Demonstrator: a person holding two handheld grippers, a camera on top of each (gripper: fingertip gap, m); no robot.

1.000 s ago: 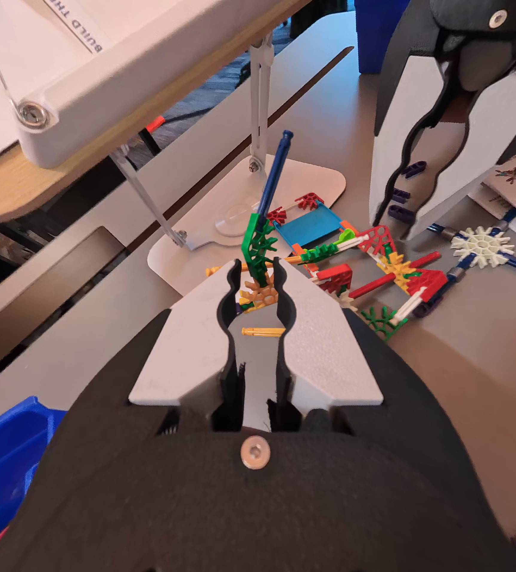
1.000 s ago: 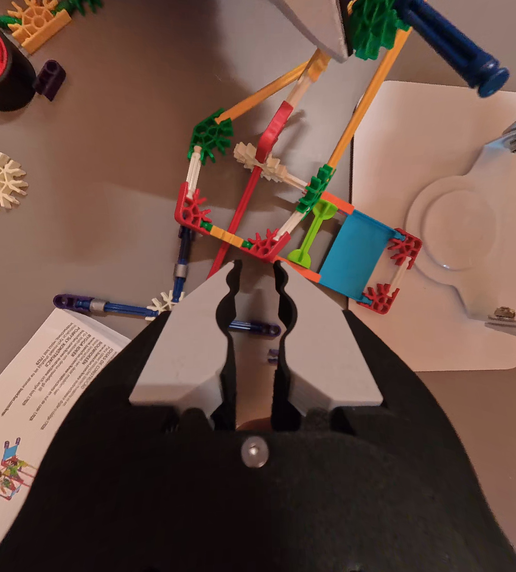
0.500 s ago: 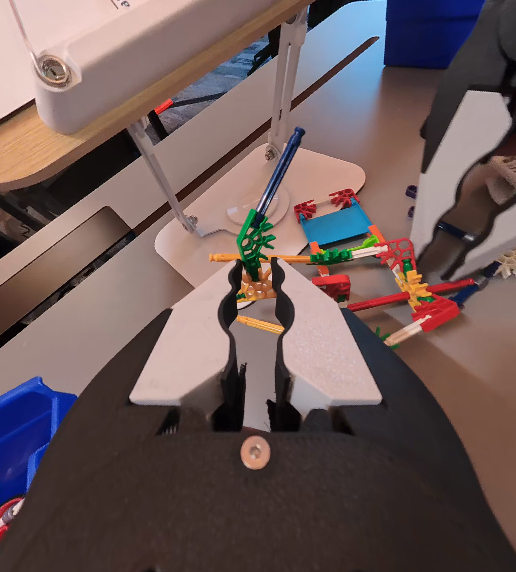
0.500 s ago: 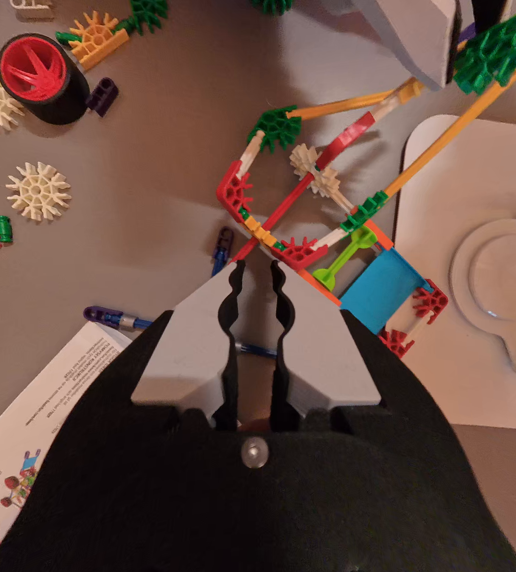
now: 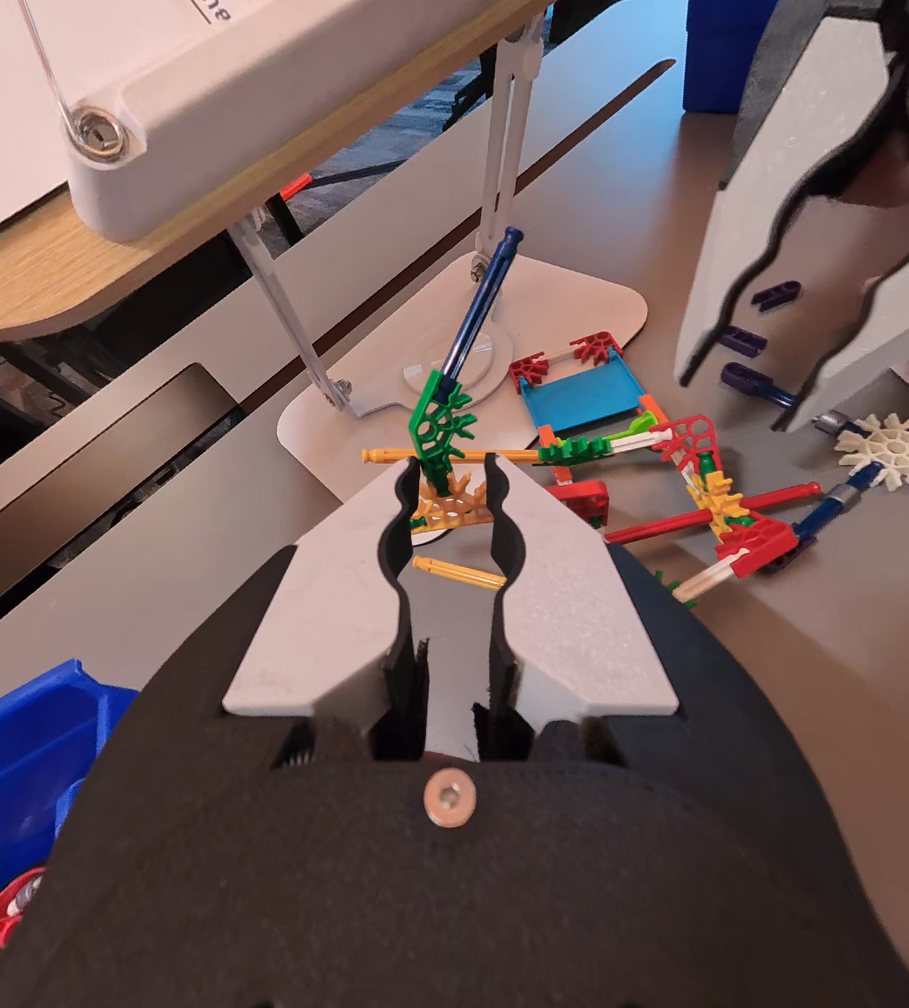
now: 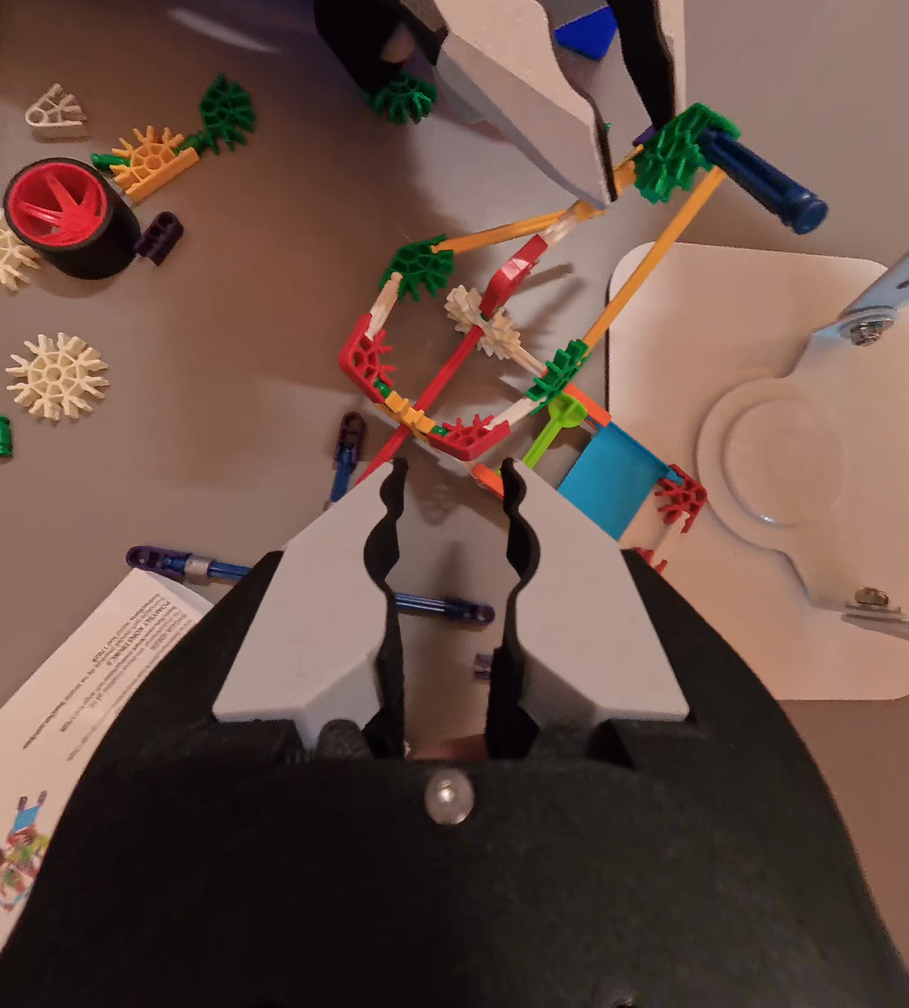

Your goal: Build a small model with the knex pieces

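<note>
A toy model of coloured rods and connectors [image 5: 708, 502] with a blue panel [image 5: 583, 393] lies on the grey table. My left gripper [image 5: 452, 469] is shut on the model's near end, at an orange connector [image 5: 452, 504] and a green connector [image 5: 438, 425] that carries a blue rod [image 5: 482, 305] pointing up. That end is lifted off the table. In the right wrist view the left gripper [image 6: 621, 180] holds the green connector [image 6: 670, 153]. My right gripper [image 6: 452, 469] is open and empty, hovering above the model's red corner connector [image 6: 463, 436]. It also shows in the left wrist view [image 5: 736, 403].
A white stand base [image 6: 768, 627] lies beside the model, under a tilted board [image 5: 169, 82]. Loose parts lie to the left: a black wheel with a red hub [image 6: 59, 218], white snowflake connectors [image 6: 57, 376], blue rods [image 6: 441, 605]. There is an instruction sheet [image 6: 87, 682] and a blue bin [image 5: 16, 763].
My right gripper has drawn back and up from the model, and its jaws have opened a little wider. My left gripper keeps its hold on the connector end.
</note>
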